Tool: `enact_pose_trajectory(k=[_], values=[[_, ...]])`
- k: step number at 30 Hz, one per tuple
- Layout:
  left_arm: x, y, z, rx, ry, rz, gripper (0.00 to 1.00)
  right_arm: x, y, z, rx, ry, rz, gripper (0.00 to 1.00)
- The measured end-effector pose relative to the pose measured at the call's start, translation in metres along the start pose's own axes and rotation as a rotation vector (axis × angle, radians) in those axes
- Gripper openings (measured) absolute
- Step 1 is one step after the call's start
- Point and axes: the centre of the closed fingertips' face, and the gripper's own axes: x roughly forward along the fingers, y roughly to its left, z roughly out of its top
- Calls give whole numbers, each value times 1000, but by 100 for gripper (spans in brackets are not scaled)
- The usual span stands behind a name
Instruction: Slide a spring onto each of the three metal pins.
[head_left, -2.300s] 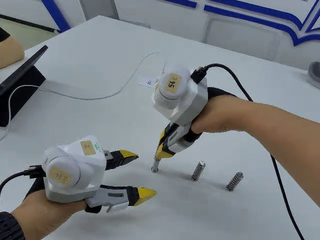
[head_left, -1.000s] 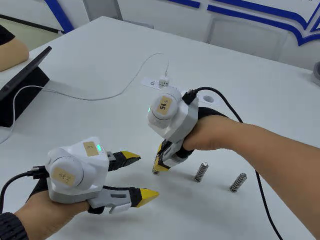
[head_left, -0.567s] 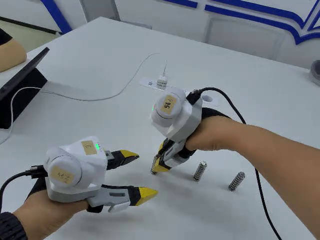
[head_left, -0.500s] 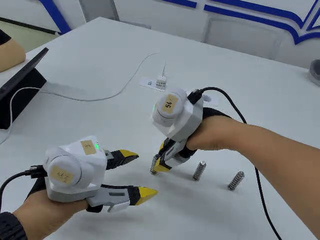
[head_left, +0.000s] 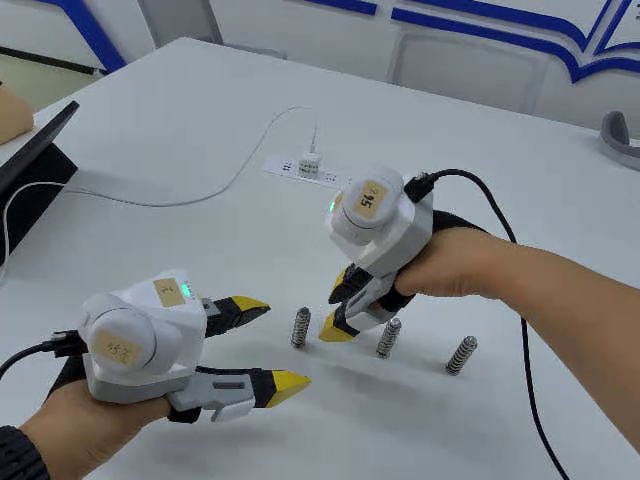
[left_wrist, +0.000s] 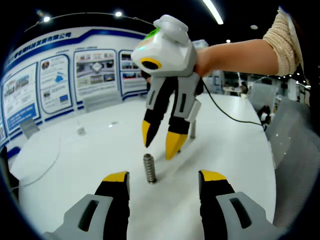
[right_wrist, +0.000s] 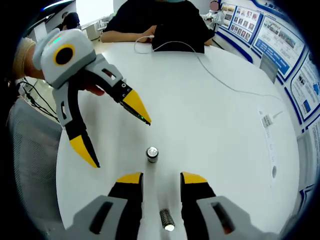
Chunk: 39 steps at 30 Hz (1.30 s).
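Head view: I count three springs (head_left: 300, 327), upright in a row, well in from the white surface's (head_left: 200, 120) far edge. My right gripper (head_left: 336, 312) hangs spread and empty between the left two. My left gripper (head_left: 280, 343) gapes empty nearby.
Left gripper view: one spring stands just beyond my jaws.
Right gripper view: two springs, one of them between the jaws.
Blue-striped walls (head_left: 480, 60) stand behind.

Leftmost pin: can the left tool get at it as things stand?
Probably yes. The left tool is open and faces the leftmost pin across bare table; the right tool hangs just beyond it, not between.
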Motion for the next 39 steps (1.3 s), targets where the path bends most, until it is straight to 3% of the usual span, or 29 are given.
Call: enact_pose_trajectory(k=[21,39], values=[[5,2,3,-4,6,-4,59,-36,-13,-38,114,-101,-96,45],[5,2,5,-8,13,-7,62,-70,-13,-76,222,-194,-187,52]])
